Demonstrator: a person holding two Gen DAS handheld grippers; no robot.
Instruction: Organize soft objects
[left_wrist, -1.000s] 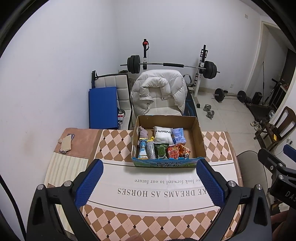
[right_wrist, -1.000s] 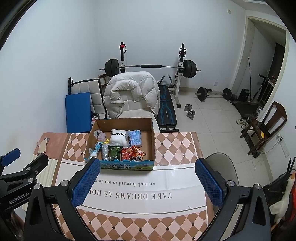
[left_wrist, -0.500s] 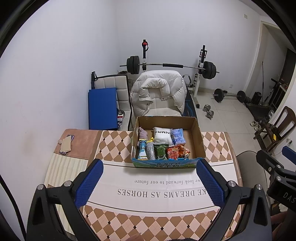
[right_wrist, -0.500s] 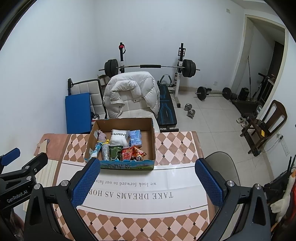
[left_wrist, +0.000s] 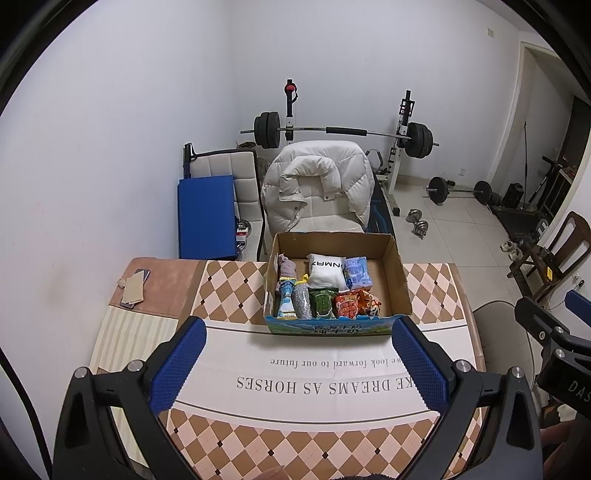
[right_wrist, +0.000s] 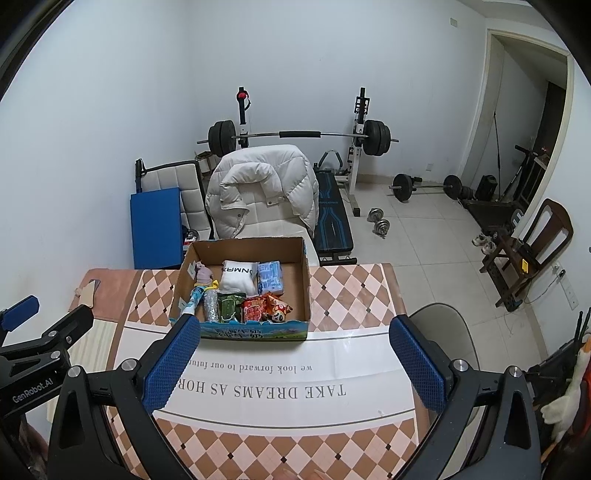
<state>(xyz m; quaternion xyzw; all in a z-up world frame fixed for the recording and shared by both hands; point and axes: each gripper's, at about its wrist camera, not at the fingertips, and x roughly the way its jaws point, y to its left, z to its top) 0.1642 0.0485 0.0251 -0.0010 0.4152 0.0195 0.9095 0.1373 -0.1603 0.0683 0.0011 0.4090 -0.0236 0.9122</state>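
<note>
Both the left gripper (left_wrist: 299, 360) and right gripper (right_wrist: 295, 356) hang wide open and empty above the table, while the white pillow-like soft pack (left_wrist: 327, 270) in the brown cardboard box (left_wrist: 397, 269) looks light, squashy, best pinched mid-body.

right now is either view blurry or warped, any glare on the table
Left wrist view: sharp, strong fisheye bend, dark corners, box in focus. Right wrist view: equally sharp and warped, faint glare on the table beside the box; even indoor light, soft shadows.

Pkgs in box (left_wrist: 400, 275) on table (left_wrist: 236, 288), far edge.
</note>
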